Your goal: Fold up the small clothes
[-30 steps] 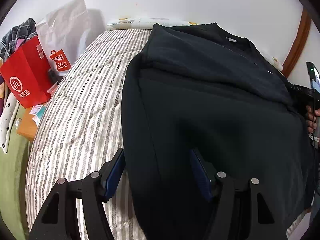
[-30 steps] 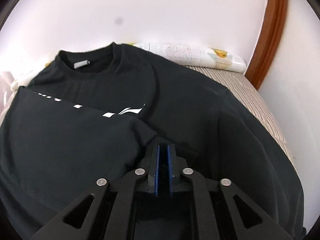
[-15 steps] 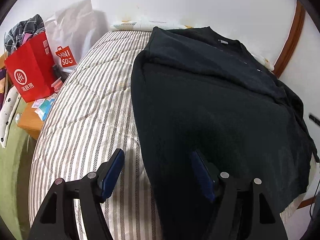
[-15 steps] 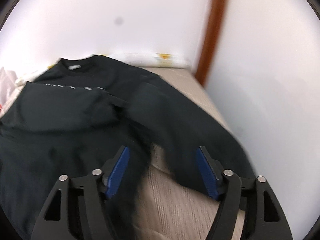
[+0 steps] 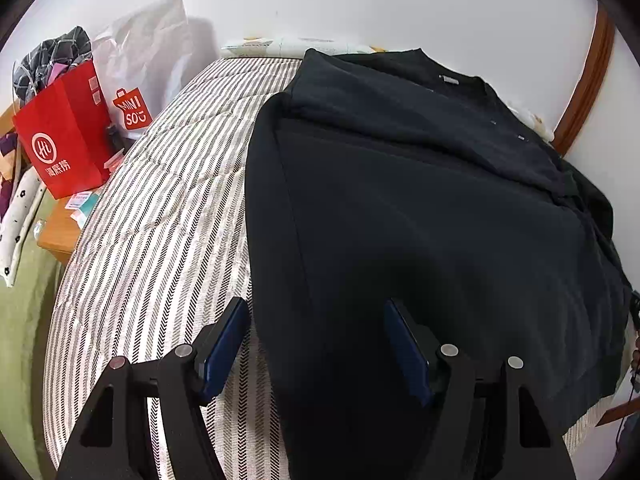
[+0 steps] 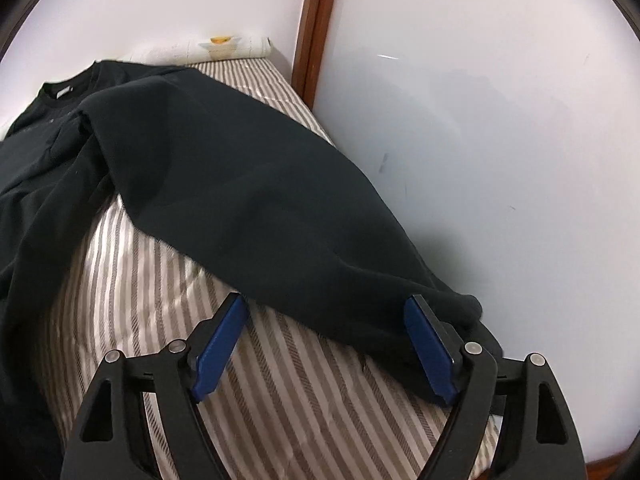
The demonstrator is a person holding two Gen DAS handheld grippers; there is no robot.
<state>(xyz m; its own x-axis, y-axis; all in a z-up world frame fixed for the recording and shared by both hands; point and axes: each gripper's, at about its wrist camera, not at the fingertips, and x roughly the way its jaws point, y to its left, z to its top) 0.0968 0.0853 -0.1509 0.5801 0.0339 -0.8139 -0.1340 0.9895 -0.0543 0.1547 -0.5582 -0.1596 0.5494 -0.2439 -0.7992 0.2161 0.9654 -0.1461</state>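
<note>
A black long-sleeved top [image 5: 420, 208] lies spread on a striped bed [image 5: 160, 216], collar toward the far wall, its left sleeve folded across the chest. My left gripper [image 5: 316, 340] is open above the top's lower left edge, holding nothing. In the right wrist view the top's right sleeve [image 6: 256, 200] stretches along the bed's wall side, its cuff beside the right finger. My right gripper [image 6: 326, 340] is open over the sleeve end and the striped cover [image 6: 280, 400], holding nothing.
A red paper bag [image 5: 64, 136] and a white Miniso bag [image 5: 140, 76] stand left of the bed by a wooden side table [image 5: 60, 228]. A pillow [image 6: 216, 46] lies at the head. A white wall [image 6: 480, 140] and brown frame [image 6: 316, 20] border the bed's right side.
My right gripper opened, letting go of the fabric, and swung right to the sleeve by the wall. My left gripper stayed open and drew back slightly.
</note>
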